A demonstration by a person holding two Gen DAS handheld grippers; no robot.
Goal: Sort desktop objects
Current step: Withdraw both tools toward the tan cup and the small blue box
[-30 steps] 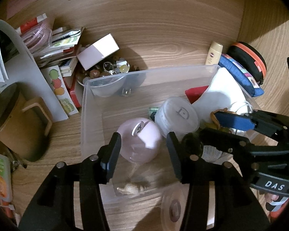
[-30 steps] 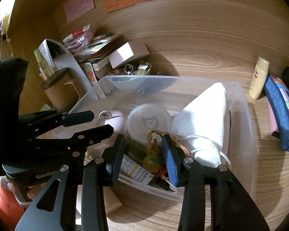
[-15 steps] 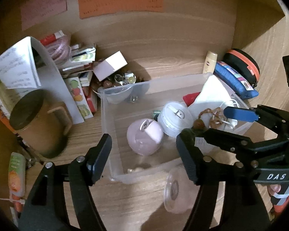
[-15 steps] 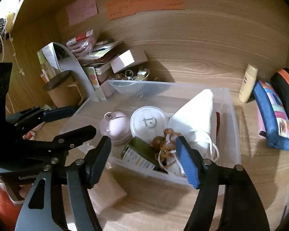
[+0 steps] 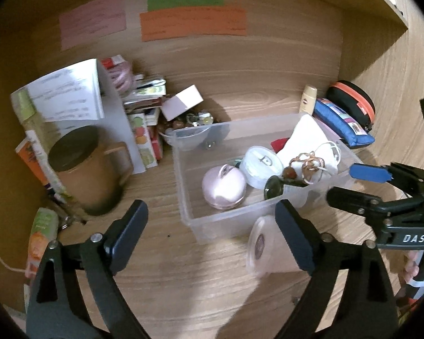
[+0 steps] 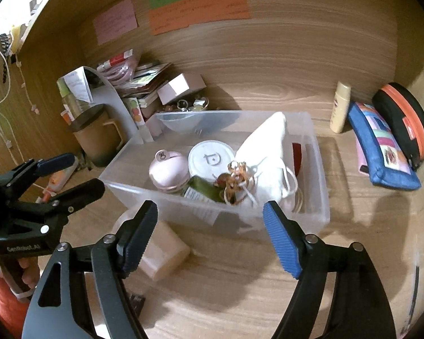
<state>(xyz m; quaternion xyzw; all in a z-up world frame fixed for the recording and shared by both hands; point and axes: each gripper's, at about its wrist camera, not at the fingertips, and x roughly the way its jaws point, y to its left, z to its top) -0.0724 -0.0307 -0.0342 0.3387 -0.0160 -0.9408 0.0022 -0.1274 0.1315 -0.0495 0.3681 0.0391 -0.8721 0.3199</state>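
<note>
Release was the event of this moment. Both tools had drawn back from the clear plastic bin (image 6: 319,169) on the wooden desk (image 5: 200,279), and their jaws had just been opening. The left gripper (image 5: 212,231) stood wide with nothing between its fingers; the right gripper (image 6: 210,226) likewise gaped empty. A second earlier the left fingers flanked the pink round case (image 5: 224,186) and the right fingers flanked the beaded cord ornament (image 6: 234,180), deep in the bin. Both objects now lay free inside it, the case beside the white lidded jar (image 6: 212,159), the ornament against the white cloth pouch (image 6: 265,152). Judged from this, two items were deposited and a further pick was due.

A clear tub (image 5: 264,247) lay on the desk just in front of the bin, partly covered by the left gripper's finger. The green bottle (image 6: 205,189) was half buried, its label unreadable. Writing on the coloured notes (image 5: 193,24) was illegible. The clutter (image 5: 144,99) behind the brown lidded mug (image 5: 84,169) could not be itemised.
</note>
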